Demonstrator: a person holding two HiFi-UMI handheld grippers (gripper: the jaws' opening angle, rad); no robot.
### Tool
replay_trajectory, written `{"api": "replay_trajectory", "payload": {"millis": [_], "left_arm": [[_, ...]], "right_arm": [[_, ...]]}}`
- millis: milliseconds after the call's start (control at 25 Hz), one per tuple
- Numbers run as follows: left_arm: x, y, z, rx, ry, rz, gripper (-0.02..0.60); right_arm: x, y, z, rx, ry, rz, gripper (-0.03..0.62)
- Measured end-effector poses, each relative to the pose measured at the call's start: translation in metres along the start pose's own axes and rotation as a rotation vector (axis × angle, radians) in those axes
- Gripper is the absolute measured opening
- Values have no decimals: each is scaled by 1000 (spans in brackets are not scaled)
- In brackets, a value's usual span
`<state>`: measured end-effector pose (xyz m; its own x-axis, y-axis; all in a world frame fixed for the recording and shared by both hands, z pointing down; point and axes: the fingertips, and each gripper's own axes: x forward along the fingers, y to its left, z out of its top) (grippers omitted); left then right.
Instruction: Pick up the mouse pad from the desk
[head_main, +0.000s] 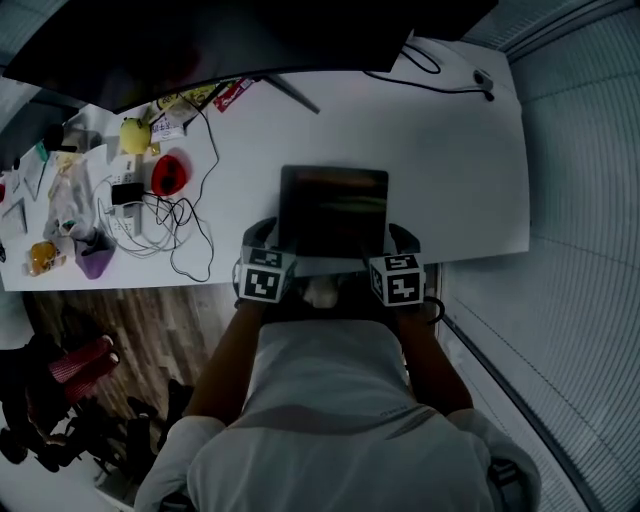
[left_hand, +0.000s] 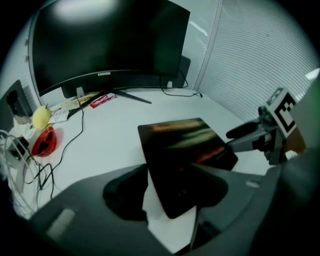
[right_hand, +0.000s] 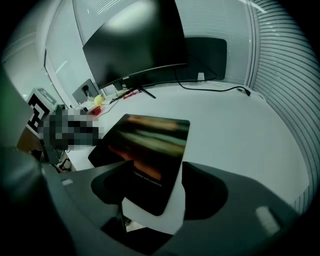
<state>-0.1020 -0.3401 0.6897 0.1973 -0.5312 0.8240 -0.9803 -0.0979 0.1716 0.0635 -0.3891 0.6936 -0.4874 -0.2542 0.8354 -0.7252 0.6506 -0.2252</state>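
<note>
Since the mouse pad (head_main: 333, 210) lies dead flat on the desk (head_main: 450, 150), centre of the head view by the near edge, I'd guess the jaws could just skid over it or shove it toward the monitor (head_main: 200, 40) instead of biting. Left gripper (left_hand: 172, 200) and right gripper (right_hand: 152, 200) both stand wide apart, clamped on nothing, with one near corner of the pad between each. Pad looks thin and dark, with rounded corners and a streaky orange-green print.
</note>
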Motion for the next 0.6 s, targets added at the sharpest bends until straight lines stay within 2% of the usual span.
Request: {"api": "replay_trajectory", "payload": {"millis": [120,240,280,400,600], "left_arm": [[15,1,-13,15,74,22,260],[22,0,-20,34,94,61,278],[22,-2,-21,29,93,67,265],[21,-7,-24,-9,96,75,228],[22,-9,-24,-57,96,92,215]], "right_arm": [[12,-1,-4,4,25,7,324],[18,-5,-5,18,31,2,325],[19,-6,-6,20,30,-3,299],[18,-4,-8,-1,36,-33,295],[19,-1,-10,-12,38,-76,265]]}}
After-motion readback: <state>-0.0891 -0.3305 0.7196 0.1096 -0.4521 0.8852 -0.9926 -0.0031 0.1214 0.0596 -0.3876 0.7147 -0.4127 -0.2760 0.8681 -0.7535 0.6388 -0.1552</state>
